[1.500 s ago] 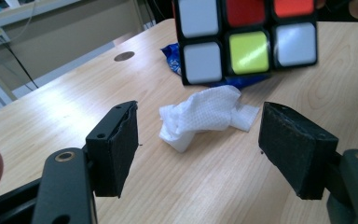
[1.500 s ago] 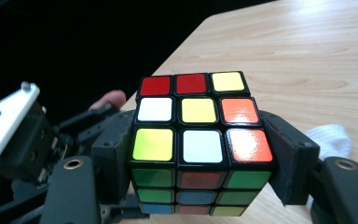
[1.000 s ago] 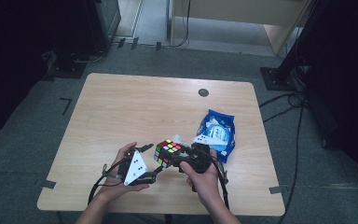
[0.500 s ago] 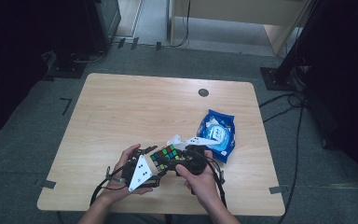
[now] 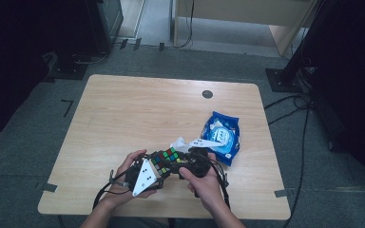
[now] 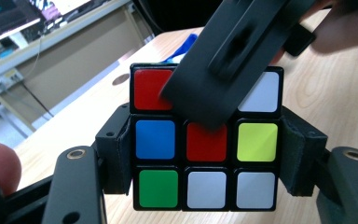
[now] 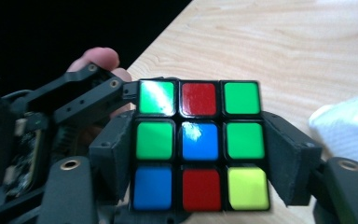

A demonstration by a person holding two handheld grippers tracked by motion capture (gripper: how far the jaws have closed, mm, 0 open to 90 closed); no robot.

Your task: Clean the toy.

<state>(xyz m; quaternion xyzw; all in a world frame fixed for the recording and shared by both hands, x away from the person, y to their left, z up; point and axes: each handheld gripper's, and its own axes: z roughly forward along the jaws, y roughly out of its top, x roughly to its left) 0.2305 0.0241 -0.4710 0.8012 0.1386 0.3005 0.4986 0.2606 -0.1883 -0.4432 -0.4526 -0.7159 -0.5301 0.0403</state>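
Wooden bench (image 5: 123, 118), dark floor around it: your cube (image 5: 167, 158) sits at the near edge, left of the blue bag (image 5: 222, 135). Left gripper (image 6: 205, 154) fingers, just closing, clamp its sides. Right gripper (image 7: 200, 154) fingers clamp it too.

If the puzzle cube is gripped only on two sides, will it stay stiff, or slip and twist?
The puzzle cube looks rigid, so it probably will not bend. Its glossy stickers reflect light, so it may slip. The left hand-held gripper presses only the middle layer, so the outer layers could twist.

Black two-jaw tool (image 6: 205, 154), brass screws, grey three-cornered plate (image 5: 144, 176)
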